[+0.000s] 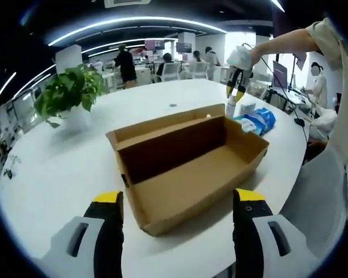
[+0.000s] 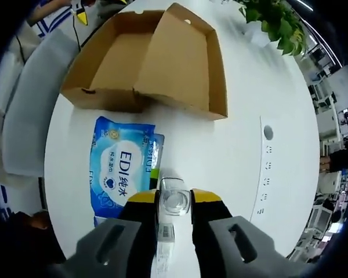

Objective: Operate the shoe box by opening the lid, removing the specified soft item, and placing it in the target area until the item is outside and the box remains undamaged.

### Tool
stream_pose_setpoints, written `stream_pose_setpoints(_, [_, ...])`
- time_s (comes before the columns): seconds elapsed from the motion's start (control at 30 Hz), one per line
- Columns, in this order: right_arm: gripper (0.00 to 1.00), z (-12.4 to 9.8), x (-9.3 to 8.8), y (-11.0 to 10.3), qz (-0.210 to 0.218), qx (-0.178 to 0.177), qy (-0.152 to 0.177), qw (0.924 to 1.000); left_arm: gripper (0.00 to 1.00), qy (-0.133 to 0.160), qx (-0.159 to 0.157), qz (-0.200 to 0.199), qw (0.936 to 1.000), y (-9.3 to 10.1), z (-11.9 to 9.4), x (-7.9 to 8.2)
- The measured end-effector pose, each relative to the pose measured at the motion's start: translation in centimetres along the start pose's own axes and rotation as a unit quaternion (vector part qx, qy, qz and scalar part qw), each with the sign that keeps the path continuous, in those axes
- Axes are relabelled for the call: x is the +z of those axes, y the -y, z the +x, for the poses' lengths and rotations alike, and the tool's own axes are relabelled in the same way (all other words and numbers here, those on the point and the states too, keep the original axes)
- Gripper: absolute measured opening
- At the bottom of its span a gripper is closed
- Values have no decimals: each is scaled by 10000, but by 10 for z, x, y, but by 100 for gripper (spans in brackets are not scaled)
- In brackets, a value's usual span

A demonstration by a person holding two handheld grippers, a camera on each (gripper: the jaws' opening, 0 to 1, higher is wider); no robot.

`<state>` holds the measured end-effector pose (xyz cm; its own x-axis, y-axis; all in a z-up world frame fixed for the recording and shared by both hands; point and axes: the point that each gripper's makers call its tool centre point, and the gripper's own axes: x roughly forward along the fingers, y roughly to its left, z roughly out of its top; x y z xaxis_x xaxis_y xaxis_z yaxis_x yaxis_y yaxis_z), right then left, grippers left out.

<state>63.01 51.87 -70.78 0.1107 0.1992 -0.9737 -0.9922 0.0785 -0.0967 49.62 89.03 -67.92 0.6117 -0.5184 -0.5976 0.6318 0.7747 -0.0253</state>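
Cardboard shoe box [image 1: 188, 168] lies open on the white table [image 1: 64, 168], lid [image 2: 182, 61] folded back on its hinge; the interior visible in both views holds nothing. In the right gripper view, a blue wipes pack [image 2: 123, 168] lies flat on the table just beside the box's long outer wall, outside the box. A second, smaller blue pack is tucked under its edge.

Right tool [image 2: 174, 200] is closed on a clear plastic bottle [image 2: 174, 197], gripped between the 2 yellow-tipped jaws above the table, just beside the wipes pack. In the left gripper view this tool hangs beyond the far corner of the box, held by the person's hand.

Left tool [image 1: 180, 200] is spread wide, jaws apart and holding nothing, at the near end of the box.

A potted plant [image 1: 69, 92] stands on the table well apart from the box. A grey chair [image 2: 26, 116] sits at the table edge.
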Motion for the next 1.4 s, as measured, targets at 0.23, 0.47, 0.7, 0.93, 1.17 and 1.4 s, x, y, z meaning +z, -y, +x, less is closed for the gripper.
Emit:
stream_pose_setpoints(0.23, [18,2,4,1,2,-9,28,10000,74,-13,59,-63,10000,-3,0,-1])
stream_pose_setpoints(0.47, [18,3,4,1,300,-52,-5,9995,70,-60,155,-126,9998,-8,0,-4])
stream_pose_setpoints(0.7, [18,4,4,3,568,-77,-23,9984,68,-79,183,-153,9997,-9,0,-6])
stream_pose_setpoints(0.93, [21,1,6,6,644,-135,34,9978,63,-91,268,-225,9993,-14,0,-7])
stream_pose_setpoints(1.17, [23,-8,15,6,801,-208,198,9964,53,-175,454,-364,9982,-22,1,-11])
stream_pose_setpoints(1.4, [24,-18,41,14,1242,-386,654,9893,40,-239,678,-649,9953,-33,0,-17])
